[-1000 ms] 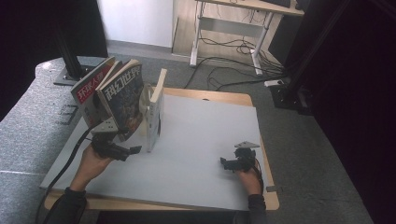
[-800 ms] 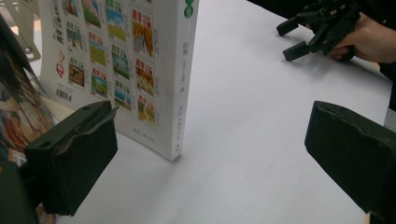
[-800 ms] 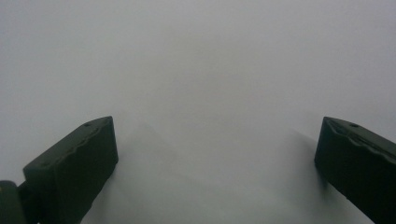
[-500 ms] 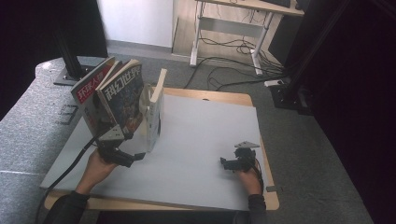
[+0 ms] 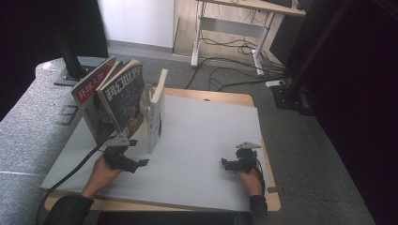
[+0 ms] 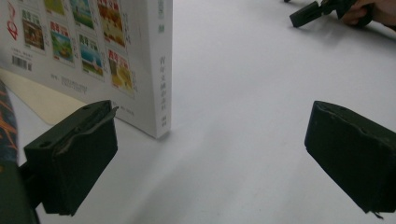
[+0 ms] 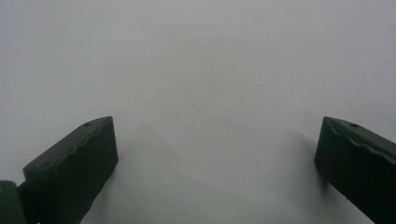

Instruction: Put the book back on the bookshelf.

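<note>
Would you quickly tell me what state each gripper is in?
Left gripper: open, holding nothing, near the white book.
Right gripper: open, holding nothing.

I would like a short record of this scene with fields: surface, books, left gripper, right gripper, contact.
surface: white table top on a wooden board
books: two magazines lean at the left; a white book stands upright beside them, held by a pale bookend
left gripper: jaws wide open, low over the table, near the white book's spine
right gripper: jaws wide open, low over bare table near the right edge
contact: neither gripper touches a book; nothing lies between either pair of jaws
</note>
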Tool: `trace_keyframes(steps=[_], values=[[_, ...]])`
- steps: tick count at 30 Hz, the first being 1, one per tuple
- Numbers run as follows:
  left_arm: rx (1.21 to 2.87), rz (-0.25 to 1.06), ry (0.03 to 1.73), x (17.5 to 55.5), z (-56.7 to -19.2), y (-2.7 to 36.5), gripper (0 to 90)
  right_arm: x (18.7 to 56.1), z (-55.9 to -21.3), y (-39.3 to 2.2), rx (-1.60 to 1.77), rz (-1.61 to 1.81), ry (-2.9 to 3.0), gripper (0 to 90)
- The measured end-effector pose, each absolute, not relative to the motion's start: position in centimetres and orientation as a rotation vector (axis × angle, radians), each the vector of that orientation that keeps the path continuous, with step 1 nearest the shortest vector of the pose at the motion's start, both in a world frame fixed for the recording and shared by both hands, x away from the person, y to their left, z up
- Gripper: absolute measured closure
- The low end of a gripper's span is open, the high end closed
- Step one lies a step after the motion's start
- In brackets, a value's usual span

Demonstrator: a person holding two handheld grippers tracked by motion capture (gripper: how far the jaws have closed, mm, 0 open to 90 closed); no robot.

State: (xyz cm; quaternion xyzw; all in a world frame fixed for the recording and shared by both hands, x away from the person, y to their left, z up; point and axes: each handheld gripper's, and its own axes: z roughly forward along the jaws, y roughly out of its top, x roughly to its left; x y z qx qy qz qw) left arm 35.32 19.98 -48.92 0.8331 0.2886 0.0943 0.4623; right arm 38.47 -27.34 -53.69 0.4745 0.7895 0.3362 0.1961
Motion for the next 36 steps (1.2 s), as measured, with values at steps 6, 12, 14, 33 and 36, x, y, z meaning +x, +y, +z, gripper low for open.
trace_keyframes(steps=[6,12,14,33,36], values=[[2.078,0.213,0.717,35.2,-50.0,19.6,2.5,38.5,-53.7,-27.3,1.330,0.942,2.212,0.0],[2.133,0.204,0.717,35.0,-51.2,18.9,2.4,38.5,-53.7,-27.3,1.330,0.942,2.212,0.0],[2.157,0.194,0.715,34.9,-51.6,18.7,2.4,38.5,-53.7,-27.3,1.330,0.942,2.212,0.0],[2.342,0.248,0.695,34.5,-52.8,16.9,0.8,38.5,-53.7,-27.4,1.329,0.943,2.212,0.0],[2.342,0.248,0.695,34.5,-52.9,16.9,0.8,38.5,-53.7,-27.4,1.329,0.943,2.212,0.0]])
